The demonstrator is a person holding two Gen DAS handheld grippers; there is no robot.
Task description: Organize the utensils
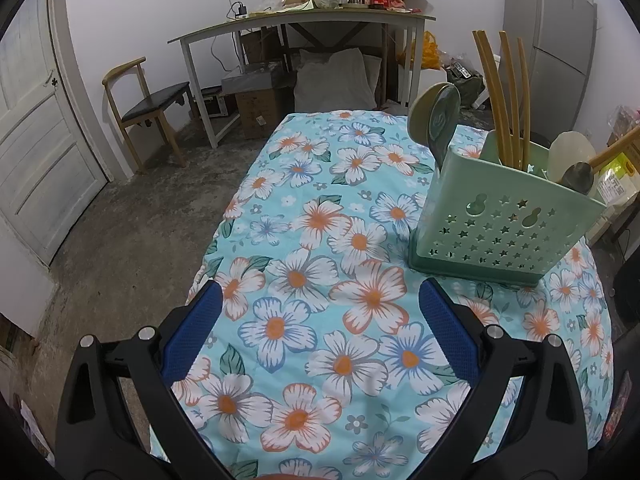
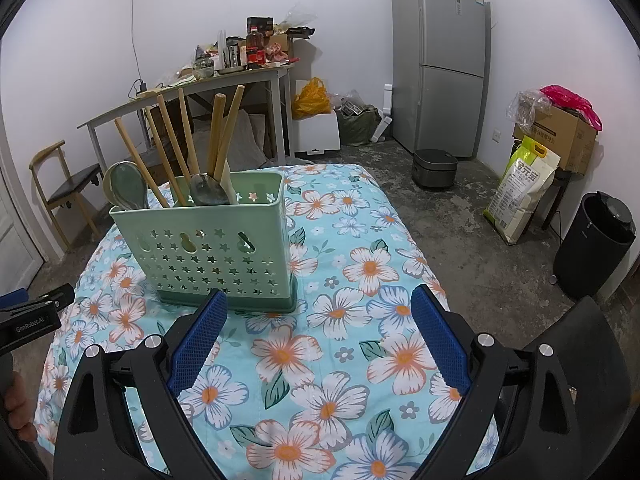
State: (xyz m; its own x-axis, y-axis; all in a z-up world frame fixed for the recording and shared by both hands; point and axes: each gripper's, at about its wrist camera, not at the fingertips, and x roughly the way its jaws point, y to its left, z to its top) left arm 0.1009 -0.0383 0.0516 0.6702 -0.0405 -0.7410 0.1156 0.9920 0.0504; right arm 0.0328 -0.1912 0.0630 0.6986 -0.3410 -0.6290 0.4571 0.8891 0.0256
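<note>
Floral cloth covers your surface [image 2: 360,360], and the green plastic caddy [image 2: 212,252] sits near its far left corner with chopsticks [image 2: 188,140] and spoons [image 2: 124,190] already standing inside. Your left gripper [image 1: 320,320] and right gripper [image 2: 318,332] both have jaws wide apart, holding nothing. That caddy looks light and tippy, so take the rigid handles up high. Only readable writing: "GenRobot.AI" on the left gripper.
</note>
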